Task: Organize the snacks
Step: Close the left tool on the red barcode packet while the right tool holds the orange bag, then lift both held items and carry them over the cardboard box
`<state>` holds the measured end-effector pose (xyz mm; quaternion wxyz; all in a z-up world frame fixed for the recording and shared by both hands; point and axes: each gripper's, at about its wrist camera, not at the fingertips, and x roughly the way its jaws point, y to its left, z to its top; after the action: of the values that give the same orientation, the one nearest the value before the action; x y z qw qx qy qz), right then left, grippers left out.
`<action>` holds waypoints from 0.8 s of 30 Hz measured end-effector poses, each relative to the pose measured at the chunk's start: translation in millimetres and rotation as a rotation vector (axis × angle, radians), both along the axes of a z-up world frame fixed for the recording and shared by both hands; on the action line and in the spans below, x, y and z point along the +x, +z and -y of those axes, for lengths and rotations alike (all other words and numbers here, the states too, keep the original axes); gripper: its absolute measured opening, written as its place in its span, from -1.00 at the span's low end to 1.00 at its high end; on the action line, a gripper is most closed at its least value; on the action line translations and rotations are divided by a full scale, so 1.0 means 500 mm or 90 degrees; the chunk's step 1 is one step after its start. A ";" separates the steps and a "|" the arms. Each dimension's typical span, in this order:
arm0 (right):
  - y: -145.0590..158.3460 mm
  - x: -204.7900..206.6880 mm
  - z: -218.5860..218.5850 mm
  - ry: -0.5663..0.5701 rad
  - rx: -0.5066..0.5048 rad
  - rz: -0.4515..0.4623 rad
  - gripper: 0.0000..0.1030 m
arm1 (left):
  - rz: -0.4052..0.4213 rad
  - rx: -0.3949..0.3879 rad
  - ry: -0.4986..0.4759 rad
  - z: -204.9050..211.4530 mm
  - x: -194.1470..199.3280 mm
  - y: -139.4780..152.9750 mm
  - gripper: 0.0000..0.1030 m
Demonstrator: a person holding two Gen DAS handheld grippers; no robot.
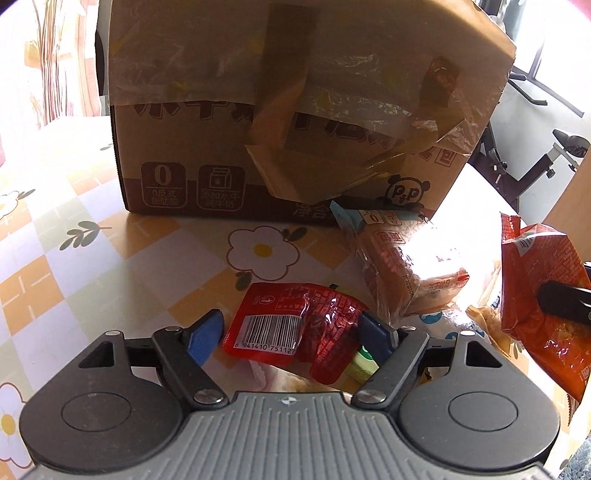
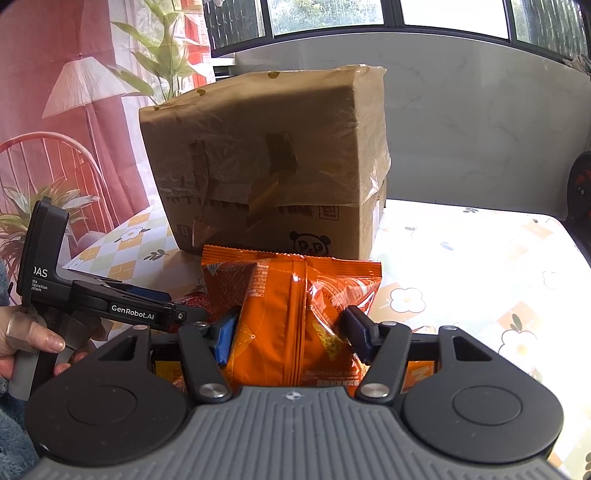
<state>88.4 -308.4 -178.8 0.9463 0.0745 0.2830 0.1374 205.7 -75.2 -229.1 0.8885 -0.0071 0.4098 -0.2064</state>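
Left hand-held gripper point(image 1: 291, 332) sits wide open around the red packet point(image 1: 295, 325) on the worktop point(image 1: 110, 258), packet's length crossing the gap. Right hand-held gripper point(image 2: 291, 332) pinches the orange bag point(image 2: 291, 306) before the box point(image 2: 266, 162).

A flowered tabletop point(image 1: 74, 206) is lying in bright sun. An exercise bike point(image 1: 532, 162) is standing behind it. A lamp point(image 2: 83, 83), a chair point(image 2: 48, 173) and a leafy plant point(image 2: 162, 48) are standing by the window point(image 2: 332, 14).
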 end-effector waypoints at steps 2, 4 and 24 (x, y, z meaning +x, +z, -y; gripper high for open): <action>0.001 0.001 0.001 0.001 0.000 0.000 0.19 | 0.002 -0.009 -0.003 -0.001 0.002 0.001 0.42; 0.002 0.002 0.000 0.003 0.000 0.000 0.19 | -0.002 -0.033 -0.012 -0.006 0.002 0.003 0.12; 0.015 -0.012 0.001 0.007 0.000 0.017 0.19 | 0.097 -0.040 -0.035 -0.030 -0.050 0.086 -0.77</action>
<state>82.4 -308.9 -171.2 0.9492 0.0712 0.2709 0.1435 180.9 -59.9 -186.1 0.9102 -0.0078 0.3346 -0.2438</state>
